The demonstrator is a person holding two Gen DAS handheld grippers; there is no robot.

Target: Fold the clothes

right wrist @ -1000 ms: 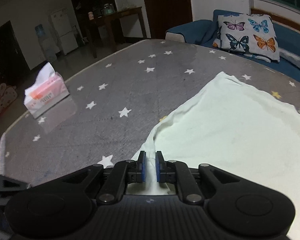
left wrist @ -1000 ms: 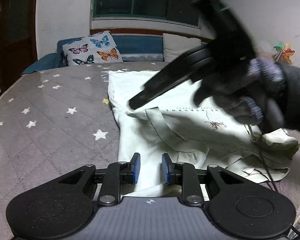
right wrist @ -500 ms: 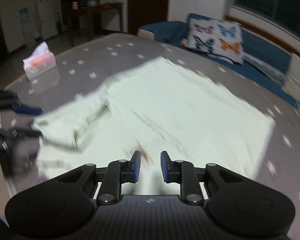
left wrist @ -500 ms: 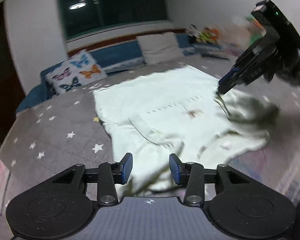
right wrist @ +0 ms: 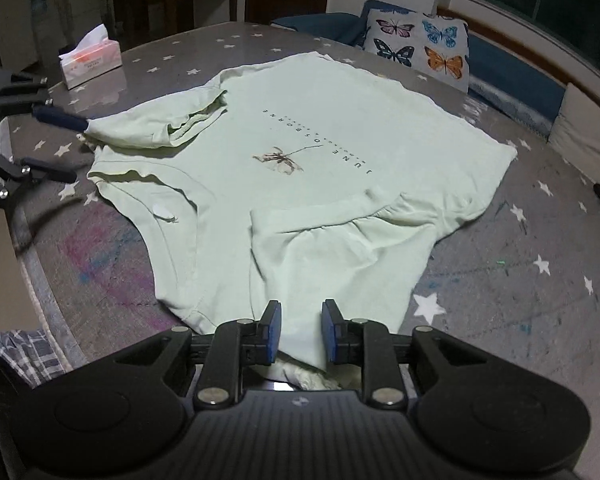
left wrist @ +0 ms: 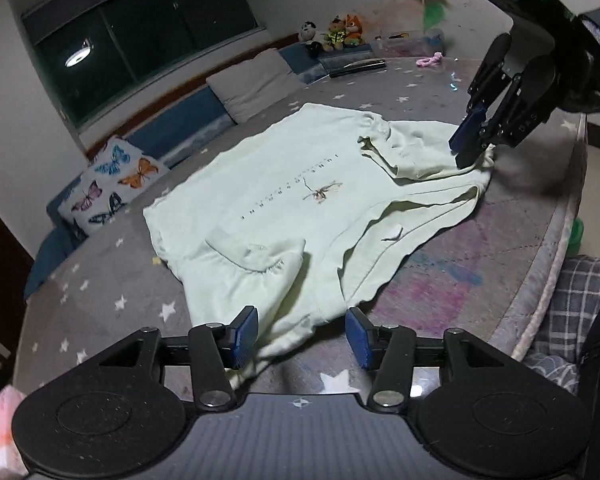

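A pale green T-shirt with dark lettering and a small brown print lies spread on the grey star-patterned table, both sleeves folded onto it. It also shows in the right wrist view. My left gripper is open at the shirt's near sleeve edge, with cloth between its jaws. My right gripper is open over the opposite sleeve edge, fabric lying between its pads. In the left wrist view the right gripper touches the far sleeve. In the right wrist view the left gripper sits at the other sleeve.
A tissue box stands at the table's far left. A butterfly pillow lies on the blue sofa behind the table. Soft toys sit on the ledge. The table's near edge has plaid cloth beside it.
Both grippers have opened and let go of the sleeves. They swung apart to opposite sides of the shirt, which now lies flat with sleeves folded in.
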